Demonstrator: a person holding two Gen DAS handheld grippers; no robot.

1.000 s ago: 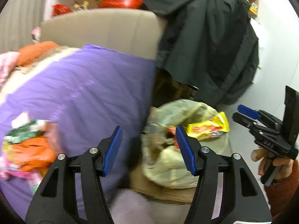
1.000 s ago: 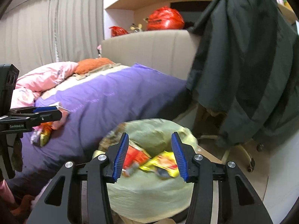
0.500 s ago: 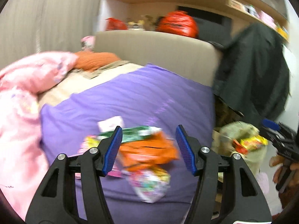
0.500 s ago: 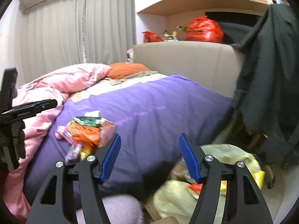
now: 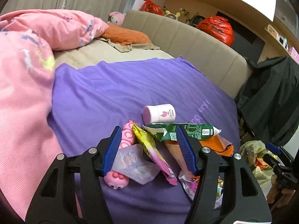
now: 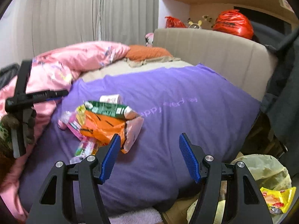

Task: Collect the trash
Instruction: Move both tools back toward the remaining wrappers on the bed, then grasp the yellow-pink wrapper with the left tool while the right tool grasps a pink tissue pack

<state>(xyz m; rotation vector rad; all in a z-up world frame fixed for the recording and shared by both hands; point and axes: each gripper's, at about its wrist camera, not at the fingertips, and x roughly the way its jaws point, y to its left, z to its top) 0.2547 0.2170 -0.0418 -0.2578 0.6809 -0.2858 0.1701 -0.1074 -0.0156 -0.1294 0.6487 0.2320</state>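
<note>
A bed (image 6: 186, 121) with a purple cover and a padded beige headboard (image 6: 214, 56) filled the room. Pale pleated curtains (image 6: 84, 15) hung behind it, and a dark coat (image 5: 271, 97) hung at the right.

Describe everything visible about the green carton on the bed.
The green carton is a flattened drink box of printed card, dark green with white text, a code square and a round logo. It lies on its side across the top of the trash pile on the purple sheet. One end is torn open, showing pale lining. It rests on the orange bag, beside the yellow wrapper, just in front of the small pink-and-white jar. No gripper touches it.
</note>
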